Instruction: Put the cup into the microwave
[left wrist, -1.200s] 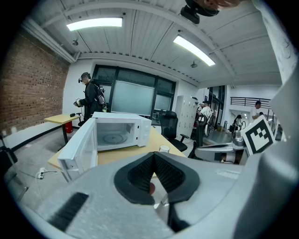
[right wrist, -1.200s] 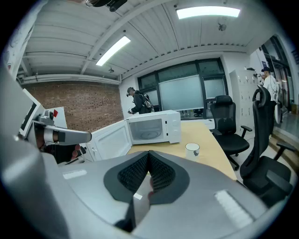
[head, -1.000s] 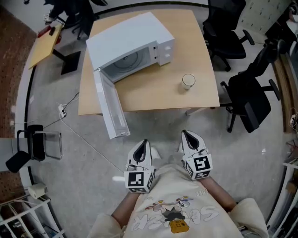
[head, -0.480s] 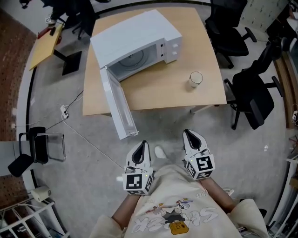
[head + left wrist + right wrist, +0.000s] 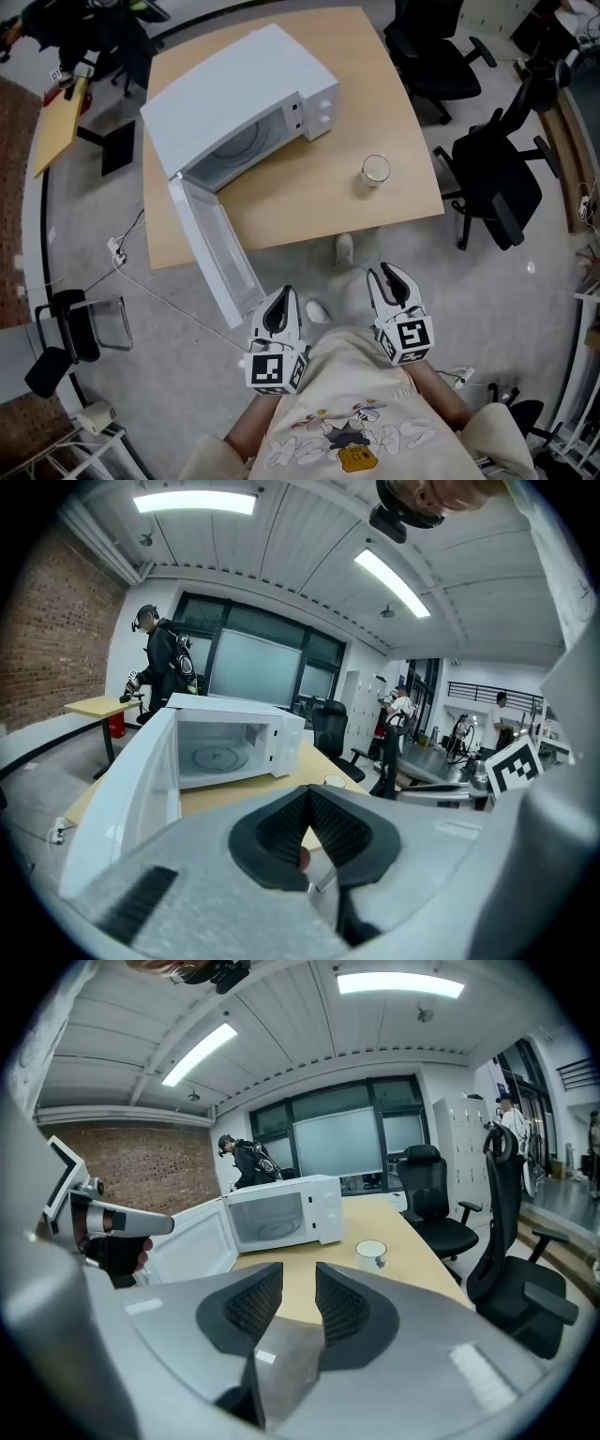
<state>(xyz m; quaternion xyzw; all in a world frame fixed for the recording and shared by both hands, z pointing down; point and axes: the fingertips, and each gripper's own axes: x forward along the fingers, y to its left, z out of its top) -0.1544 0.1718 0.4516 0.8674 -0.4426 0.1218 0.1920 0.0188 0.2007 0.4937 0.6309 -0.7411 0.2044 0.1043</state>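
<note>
We see a light wooden desk [image 5: 319,192] ahead of the person. A white box-shaped microwave [image 5: 234,89] stands on the desk's left half, reaching toward the far left corner. Its white hinged door [image 5: 214,251] is swung fully open and projects past the desk's near edge, and the cavity with its round turntable is exposed.

The left hand-held gripper [image 5: 284,298] is off the desk, short of the near edge. Its jaws are pressed together with nothing between them.

The small whitish round cup [image 5: 376,170] stands upright near the desk's right edge, well apart from the microwave.

The right hand-held gripper [image 5: 389,277] is likewise short of the near edge. Its jaws are opening, and the gap between them is empty.

Black office chairs [image 5: 497,187] stand beyond the desk's right edge.
</note>
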